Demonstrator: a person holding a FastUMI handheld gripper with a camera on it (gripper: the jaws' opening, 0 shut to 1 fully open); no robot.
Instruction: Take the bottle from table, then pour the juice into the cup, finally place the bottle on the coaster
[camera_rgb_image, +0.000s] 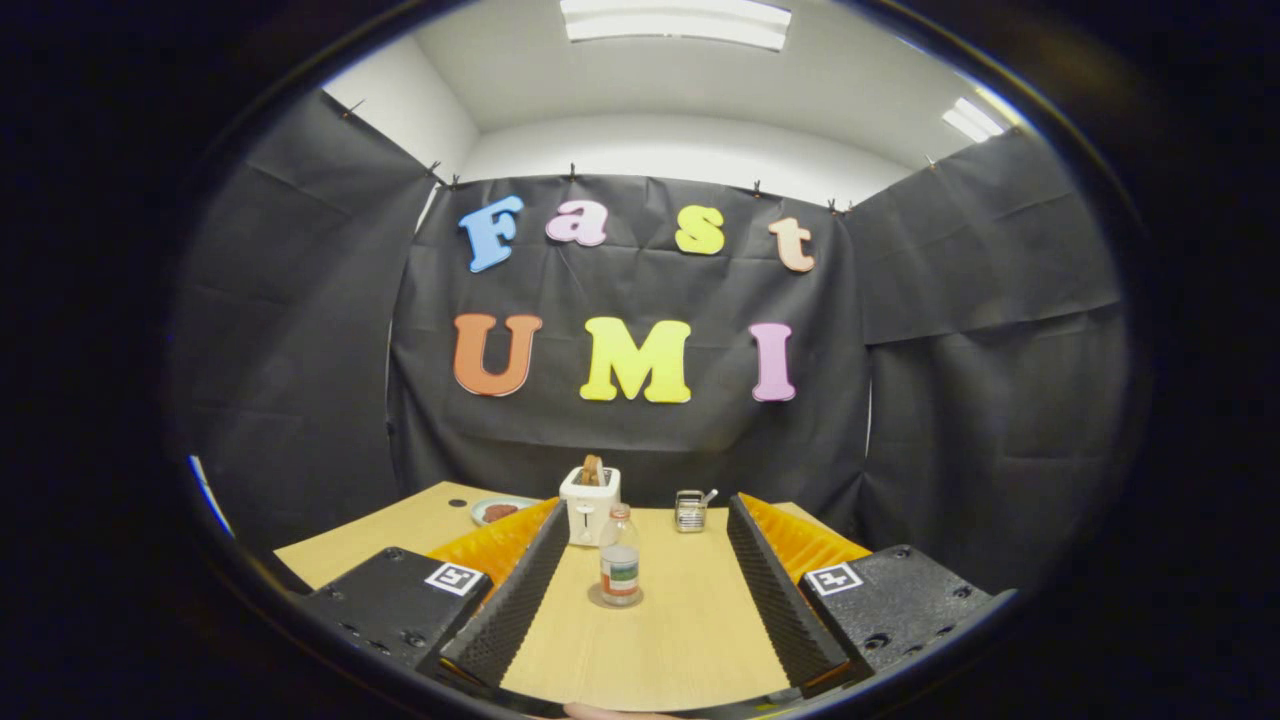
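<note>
Wooden table (690, 640): bottle (620, 568) on coaster (615, 598), toaster (589, 505) behind, gripper (648, 600) spread wide.

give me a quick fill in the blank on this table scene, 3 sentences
1. The bottle stands upright on a round ____.
2. The gripper fingers are ____, with the bottle between them.
3. Right behind the bottle stands a white ____ with bread in its slot.

Missing words: coaster; open; toaster
</note>
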